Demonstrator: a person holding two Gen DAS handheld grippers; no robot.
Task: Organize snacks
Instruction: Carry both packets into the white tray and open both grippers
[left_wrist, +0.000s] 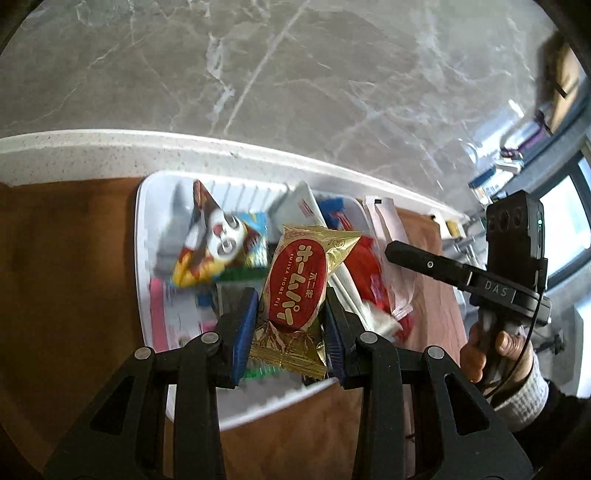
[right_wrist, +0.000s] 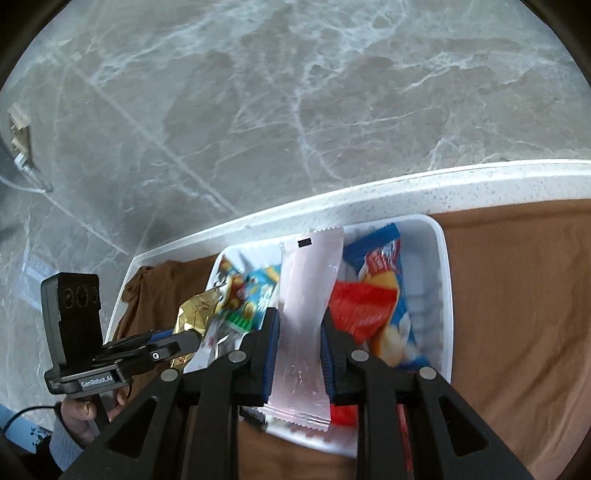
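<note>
My left gripper (left_wrist: 290, 306) is shut on a gold and red Home Pie packet (left_wrist: 299, 288) and holds it above a white tray (left_wrist: 142, 229) full of snack packets. My right gripper (right_wrist: 299, 332) is shut on a long pale pink packet (right_wrist: 306, 314) above the same tray (right_wrist: 445, 280). In the tray lie a panda-print packet (left_wrist: 218, 243), red packets (right_wrist: 360, 310) and a blue packet (right_wrist: 380, 251). The right gripper also shows in the left wrist view (left_wrist: 410, 254), and the left gripper with the gold packet (right_wrist: 195, 314) in the right wrist view.
The tray sits on a brown cloth (right_wrist: 517, 314) over a white speckled counter (right_wrist: 369, 188) whose far edge drops to a grey marble floor (right_wrist: 258, 92). The cloth's bunched corner (right_wrist: 147, 280) lies left of the tray.
</note>
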